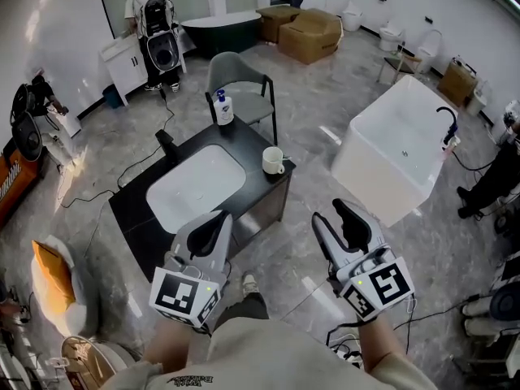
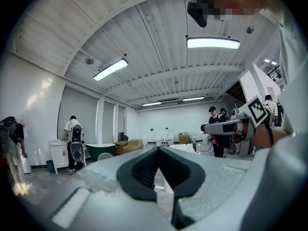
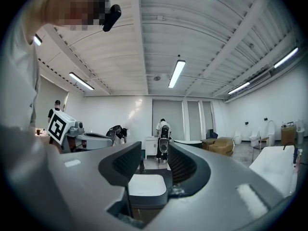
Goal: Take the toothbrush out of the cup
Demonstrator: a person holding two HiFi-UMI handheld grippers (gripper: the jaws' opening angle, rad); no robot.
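A white cup (image 1: 273,160) stands on the right corner of a black vanity top (image 1: 134,211). No toothbrush can be made out in it from here. Both grippers hang in the air in front of the vanity, well short of the cup. My left gripper (image 1: 213,227) points up toward the room; its jaws (image 2: 158,149) meet at the tips with nothing between them. My right gripper (image 1: 341,218) is open and empty. In the right gripper view the white basin (image 3: 147,185) shows through its jaw gap (image 3: 155,152); the cup is not visible there.
A white basin (image 1: 195,185), a black tap (image 1: 166,145) and a soap bottle (image 1: 223,109) share the vanity. A grey chair (image 1: 240,78) stands behind it and a white bathtub (image 1: 402,149) at right. Cables run across the floor. A person (image 1: 153,15) works at the back.
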